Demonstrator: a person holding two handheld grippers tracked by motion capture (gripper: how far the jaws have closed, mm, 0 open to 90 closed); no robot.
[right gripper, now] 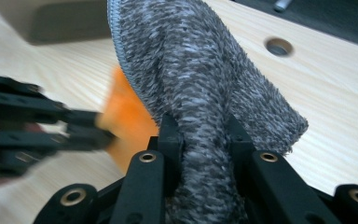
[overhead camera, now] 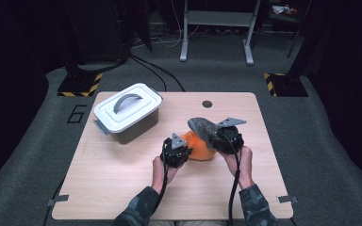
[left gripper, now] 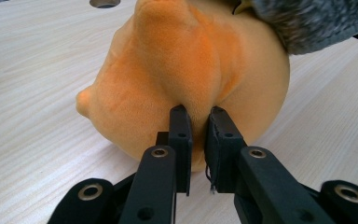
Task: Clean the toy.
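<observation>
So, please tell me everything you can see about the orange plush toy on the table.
The orange plush toy is a rounded, soft body of short, velvety fabric, with a raised ridge on top and a small nub on one side. It lies on the wooden table near the middle, in front of the lidded box. The left gripper pinches a fold of its fabric between nearly closed jaws. A grey, fuzzy knitted piece, with a zipper along one edge, lies over its far side, held by the right gripper.

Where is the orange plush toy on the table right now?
In the high view the orange plush toy lies near the table's middle, between the left gripper and right gripper, right of the lidded box.
</observation>
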